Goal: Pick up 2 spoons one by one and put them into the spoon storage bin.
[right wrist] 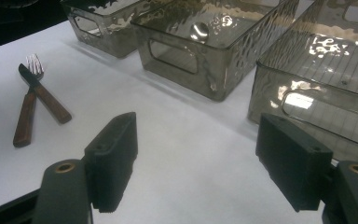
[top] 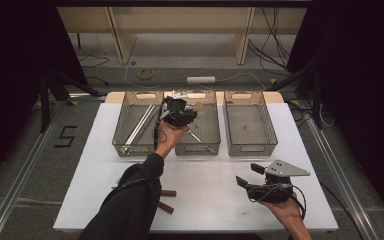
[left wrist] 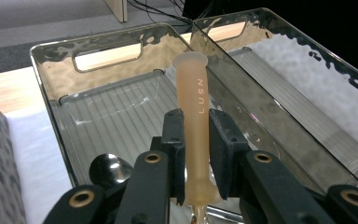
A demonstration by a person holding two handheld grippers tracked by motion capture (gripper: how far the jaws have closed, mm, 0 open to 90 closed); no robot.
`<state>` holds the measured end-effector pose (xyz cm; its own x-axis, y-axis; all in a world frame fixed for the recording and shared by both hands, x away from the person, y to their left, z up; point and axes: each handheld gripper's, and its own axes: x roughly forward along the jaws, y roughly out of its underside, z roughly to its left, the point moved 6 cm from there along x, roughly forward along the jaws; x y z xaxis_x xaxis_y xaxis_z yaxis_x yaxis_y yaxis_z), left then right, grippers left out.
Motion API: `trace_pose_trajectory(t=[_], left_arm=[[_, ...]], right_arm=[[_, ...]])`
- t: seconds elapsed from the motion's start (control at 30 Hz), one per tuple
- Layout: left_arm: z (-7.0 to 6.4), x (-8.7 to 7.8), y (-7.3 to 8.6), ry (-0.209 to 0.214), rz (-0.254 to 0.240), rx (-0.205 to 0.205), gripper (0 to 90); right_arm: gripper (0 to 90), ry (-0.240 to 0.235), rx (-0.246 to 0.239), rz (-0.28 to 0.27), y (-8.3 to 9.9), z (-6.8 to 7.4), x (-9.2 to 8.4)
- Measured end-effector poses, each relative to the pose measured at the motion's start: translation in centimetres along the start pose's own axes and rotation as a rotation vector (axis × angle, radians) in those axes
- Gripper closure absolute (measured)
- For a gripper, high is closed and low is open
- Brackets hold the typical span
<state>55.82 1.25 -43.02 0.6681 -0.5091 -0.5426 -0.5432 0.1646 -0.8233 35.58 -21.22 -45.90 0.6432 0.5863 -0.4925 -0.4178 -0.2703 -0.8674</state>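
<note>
The peach-coloured utensil handle is clamped between the left gripper jaws, held over the middle bin at the table's far edge; dropping it in looks like the step left. A spoon already lies in that bin, long metal pieces in the left bin, and the right bin looks empty. The right gripper rests open, holding nothing, near the near-right corner; a fork and knife wait near the near edge

Translucent peach handle, smoky grey ribbed bins, white table, brown-handled fork and knife
</note>
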Motion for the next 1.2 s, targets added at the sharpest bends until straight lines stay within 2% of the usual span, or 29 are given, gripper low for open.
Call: trace_pose_trajectory(t=[0.2, 0.3, 0.4, 0.47, 0.57, 0.63, 0.73, 0.8, 0.87, 1.0, 1.1, 1.2], left_arm=[[-0.1, 0.6, 0.4, 0.006, 0.011, 0.001, 75.7], [-0.1, 0.9, 0.6, 0.011, 0.033, -0.01, 74.3], [0.0, 0.8, 0.5, 0.017, 0.036, -0.022, 59.6], [0.2, 0.2, 0.3, 0.028, 0.025, -0.035, 57.5], [0.3, -0.8, 0.1, 0.05, 0.037, -0.032, 49.9], [0.3, -1.6, 0.1, 0.063, 0.049, -0.014, 45.5], [0.2, -3.3, 0.3, 0.09, 0.096, 0.033, 39.4], [0.0, -4.7, 0.7, 0.111, 0.115, 0.085, 36.8], [0.1, -6.2, 1.3, 0.1, 0.124, 0.13, 34.9], [0.1, -8.6, 2.8, 0.136, 0.129, 0.16, 32.9], [0.0, -10.1, 3.7, 0.167, 0.134, 0.166, 31.4], [-0.3, -11.2, 4.4, 0.176, 0.171, 0.214, 29.9]], right_arm=[[30.3, -0.002, -0.002, -0.002, 0.0, 0.1, 0.0], [30.3, -0.005, -0.004, 0.0, 0.0, 0.1, 0.0], [30.4, -0.004, -0.006, 0.0, 0.0, 0.1, 0.0], [30.4, -0.003, 0.0, -0.001, 0.0, 0.1, 0.0], [30.4, -0.004, 0.002, 0.0, 0.0, 0.0, 0.0], [30.4, -0.002, 0.0, -0.001, 0.0, 0.0, -0.1], [30.4, -0.002, 0.002, -0.003, 0.0, 0.0, -0.1], [30.4, 0.0, 0.002, -0.003, 0.0, 0.0, 0.0], [30.4, 0.0, 0.003, -0.006, 0.0, 0.0, 0.0], [30.4, 0.0, 0.004, -0.001, 0.0, 0.0, 0.0], [30.4, -0.002, 0.001, 0.001, 0.0, 0.1, 0.1], [30.4, -0.003, 0.001, 0.0, -0.1, 0.2, 0.1]])
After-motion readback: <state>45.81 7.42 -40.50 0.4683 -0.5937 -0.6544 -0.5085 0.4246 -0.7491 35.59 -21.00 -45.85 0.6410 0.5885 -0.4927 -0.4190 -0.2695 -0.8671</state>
